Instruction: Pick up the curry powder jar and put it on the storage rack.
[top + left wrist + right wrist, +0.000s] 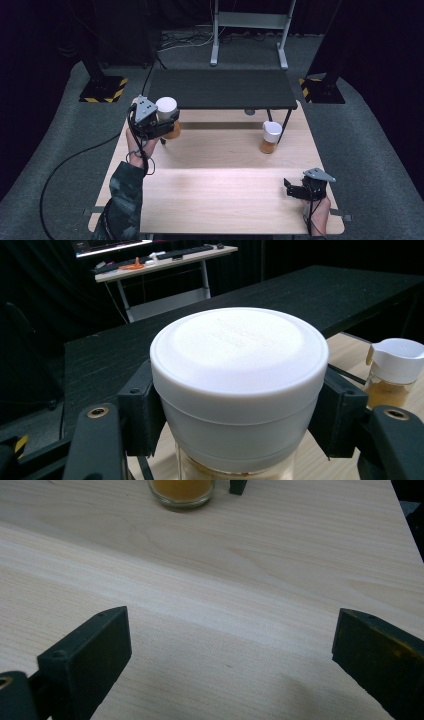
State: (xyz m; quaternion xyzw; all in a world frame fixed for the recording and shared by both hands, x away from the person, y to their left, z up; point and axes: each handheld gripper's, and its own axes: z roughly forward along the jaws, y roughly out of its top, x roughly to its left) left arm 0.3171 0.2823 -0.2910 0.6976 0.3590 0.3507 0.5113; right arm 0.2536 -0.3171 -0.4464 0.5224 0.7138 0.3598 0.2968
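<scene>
Left tool [162,121] is clamped on the white lid [239,352] of a glass jar [169,122] of amber stuff at the far left of the table [225,190], right by the black shelf [222,87]. The pads sit on opposite sides of the lid, not the glass, likely to twist it off or lift the jar by its top; can't tell if the jar base rests on the wood. Second jar [270,137] stands far right of centre, its white flip cap [404,359] apparently ajar, well apart from both tools. Right tool [299,189] sits low at the near right edge, jaws spread wide, nothing between them, probably parked until needed to steady a jar.
</scene>
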